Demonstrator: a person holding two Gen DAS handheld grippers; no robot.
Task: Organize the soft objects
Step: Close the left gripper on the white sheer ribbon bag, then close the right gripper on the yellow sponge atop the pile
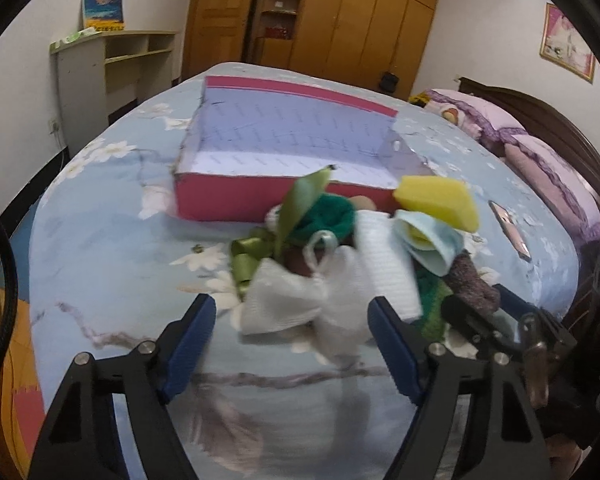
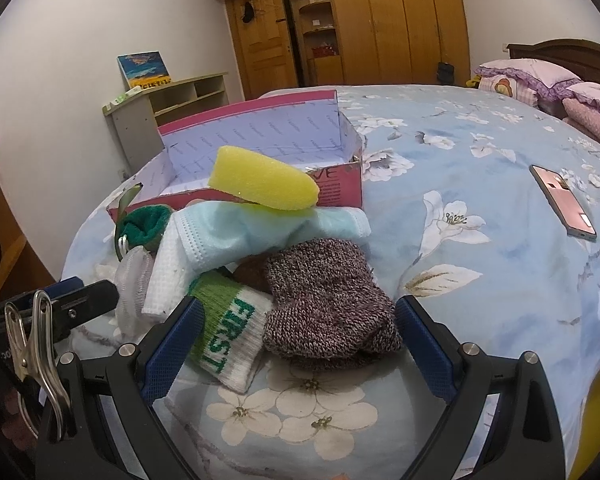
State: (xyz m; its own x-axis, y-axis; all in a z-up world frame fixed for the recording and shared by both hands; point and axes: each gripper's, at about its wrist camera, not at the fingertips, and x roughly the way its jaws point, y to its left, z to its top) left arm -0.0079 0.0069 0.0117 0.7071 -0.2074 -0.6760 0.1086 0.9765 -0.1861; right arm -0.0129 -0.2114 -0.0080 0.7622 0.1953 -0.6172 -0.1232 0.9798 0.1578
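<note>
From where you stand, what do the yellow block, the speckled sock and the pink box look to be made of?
Yellow block: probably foam sponge, matt and finely pitted.
Speckled sock: knitted yarn, likely wool or a blend; its loops show.
Pink box: cardboard by its thin, stiff, folded walls, printed outside, pale lining inside.

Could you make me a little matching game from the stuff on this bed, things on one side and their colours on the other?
Things:
1. sponge
2. box
3. knitted sock
4. phone

Colours:
A. speckled purple-brown
B. yellow
C. rose pink, lying alone on the bedspread
D. magenta outside, lilac inside

Pairs: 1-B, 2-D, 3-A, 4-C
</note>
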